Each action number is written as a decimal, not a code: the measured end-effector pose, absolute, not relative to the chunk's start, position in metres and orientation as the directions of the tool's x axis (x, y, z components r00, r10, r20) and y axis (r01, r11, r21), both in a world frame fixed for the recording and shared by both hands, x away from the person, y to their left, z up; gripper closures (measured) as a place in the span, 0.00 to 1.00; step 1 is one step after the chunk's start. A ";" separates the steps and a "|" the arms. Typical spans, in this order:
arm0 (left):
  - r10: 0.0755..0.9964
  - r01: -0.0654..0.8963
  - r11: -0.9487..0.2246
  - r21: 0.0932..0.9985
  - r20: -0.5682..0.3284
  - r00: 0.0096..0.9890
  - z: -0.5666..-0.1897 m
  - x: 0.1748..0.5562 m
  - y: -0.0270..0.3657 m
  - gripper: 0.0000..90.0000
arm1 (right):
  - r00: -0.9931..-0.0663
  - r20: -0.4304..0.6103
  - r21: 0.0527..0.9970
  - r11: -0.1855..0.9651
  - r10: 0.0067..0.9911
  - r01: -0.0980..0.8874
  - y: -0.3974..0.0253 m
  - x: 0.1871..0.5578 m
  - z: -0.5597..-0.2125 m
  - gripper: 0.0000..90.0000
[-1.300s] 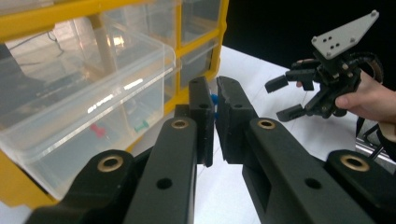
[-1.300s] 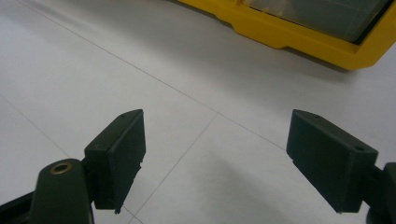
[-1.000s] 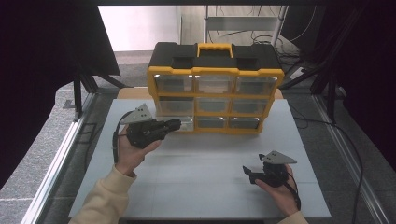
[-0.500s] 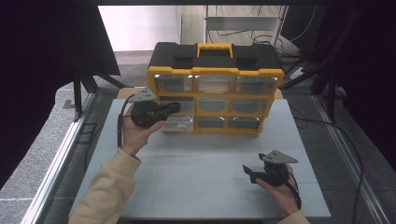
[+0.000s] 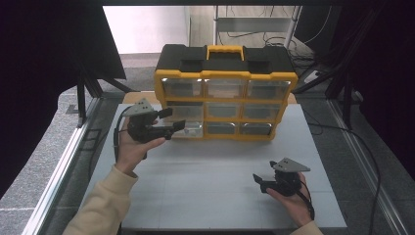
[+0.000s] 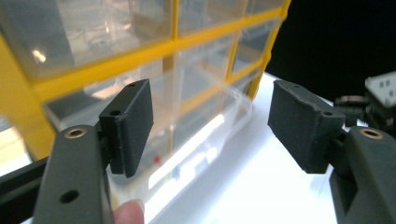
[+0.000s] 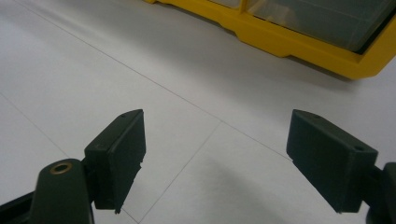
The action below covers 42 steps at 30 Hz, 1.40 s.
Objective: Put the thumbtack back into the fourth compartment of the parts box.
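Jaws of the left gripper [image 5: 169, 122] stand spread apart, right at the front of the bottom-left clear drawer [image 5: 188, 128] of a yellow and black organizer [image 5: 225, 93] that stands at the far middle of the white table [image 5: 210, 161]. In the high view that drawer sticks out a little toward the near side, past the yellow frame, and the gripper's tips sit at its left front corner; whether they touch it cannot be told from above. The left gripper view looks between the spread jaws of the left gripper [image 6: 210, 121] at the same clear drawer [image 6: 196, 140], pulled out from the frame, with small red and blue bits blurred inside it near its bottom; neither black pad presses on the plastic there. A fingertip [image 6: 128, 212] of the holding hand shows at the bottom edge. The organizer's other drawers sit flush in three rows of three under a black lid with a yellow handle [image 5: 226, 51]. The right gripper [image 5: 262, 180] rests low over the near right part of the table, well apart from the organizer, held in the person's hand [image 5: 293, 203]. Its view shows its jaws wide apart over bare white table [image 7: 187, 93], gripping nothing, with the organizer's yellow base [image 7: 303, 44] across the far top.
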<state>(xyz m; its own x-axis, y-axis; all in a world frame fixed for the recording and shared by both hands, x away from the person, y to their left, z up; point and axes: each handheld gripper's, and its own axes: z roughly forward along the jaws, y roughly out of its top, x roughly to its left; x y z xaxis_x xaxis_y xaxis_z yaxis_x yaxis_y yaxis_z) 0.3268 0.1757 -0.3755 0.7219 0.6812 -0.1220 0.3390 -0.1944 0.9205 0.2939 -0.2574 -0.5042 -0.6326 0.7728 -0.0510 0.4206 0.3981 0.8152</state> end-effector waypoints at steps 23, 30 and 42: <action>0.683 0.376 -0.274 0.885 -0.096 0.724 -0.452 0.248 0.193 0.27 | -0.633 -0.054 0.809 0.405 0.773 0.426 -0.258 0.295 -0.505 0.21; 0.718 0.436 -0.282 0.854 -0.113 0.687 -0.484 0.243 0.205 0.27 | -0.637 -0.055 0.808 0.410 0.769 0.424 -0.257 0.296 -0.506 0.21; 0.752 0.479 -0.273 0.834 -0.125 0.647 -0.504 0.248 0.216 0.27 | -0.635 -0.060 0.811 0.409 0.770 0.420 -0.258 0.295 -0.505 0.22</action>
